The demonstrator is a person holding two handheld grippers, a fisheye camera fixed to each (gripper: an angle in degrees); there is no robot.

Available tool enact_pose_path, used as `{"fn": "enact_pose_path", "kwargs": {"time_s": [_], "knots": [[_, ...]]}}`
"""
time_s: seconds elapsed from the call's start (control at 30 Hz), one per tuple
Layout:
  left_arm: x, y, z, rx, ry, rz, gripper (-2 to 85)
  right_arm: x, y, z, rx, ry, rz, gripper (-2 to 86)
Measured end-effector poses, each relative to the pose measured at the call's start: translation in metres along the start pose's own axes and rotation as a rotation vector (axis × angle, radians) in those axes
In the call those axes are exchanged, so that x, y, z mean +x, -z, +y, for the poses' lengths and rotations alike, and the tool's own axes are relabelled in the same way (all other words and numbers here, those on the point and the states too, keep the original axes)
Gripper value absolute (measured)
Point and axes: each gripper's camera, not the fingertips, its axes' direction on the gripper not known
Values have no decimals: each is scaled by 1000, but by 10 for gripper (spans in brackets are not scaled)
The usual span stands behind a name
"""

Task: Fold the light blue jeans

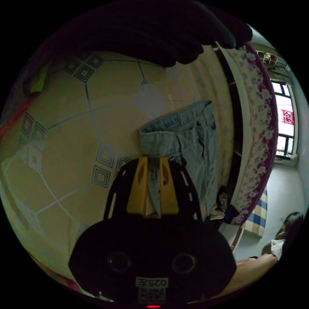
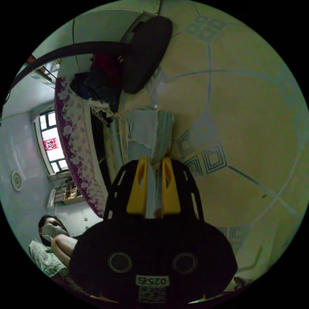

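Left gripper view: left gripper (image 1: 153, 161) clamped on light blue jeans (image 1: 190, 135), which spread ahead over the patterned mat (image 1: 74, 128); right gripper (image 2: 154, 161) likewise clamps a jeans fold

- My light blue jeans (image 1: 190, 138) are lying on the cream patterned mat, waistband end spread flat
- Faded denim, folded lengthwise, bunched edge (image 2: 157, 135) lifted off the mat
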Motion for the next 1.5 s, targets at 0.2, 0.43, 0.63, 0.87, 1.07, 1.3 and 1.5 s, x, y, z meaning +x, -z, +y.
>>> {"fn": "enact_pose_path", "kwargs": {"time_s": [0.2,0.43,0.63,0.87,1.07,1.3,1.5], "knots": [[-11,33,13,13,-9,85,-11,-18,12,16,-3,49,-64,35],[5,77,20,18,21,282,-11,-100,-17,4,-182,235,-251,31],[65,37,-13,35,49,490,-4,-211,-159,-57,-336,416,-387,43],[169,-76,-81,77,-142,374,19,-263,-372,-108,-400,443,-343,126],[179,-81,-59,51,-256,218,31,-266,-364,-75,-441,557,-224,128],[293,-128,-1,-126,-1047,-308,84,-359,-408,-4,-458,1123,433,144],[369,-200,49,-318,-1554,-570,98,-438,-470,7,-426,1250,544,145]]}}
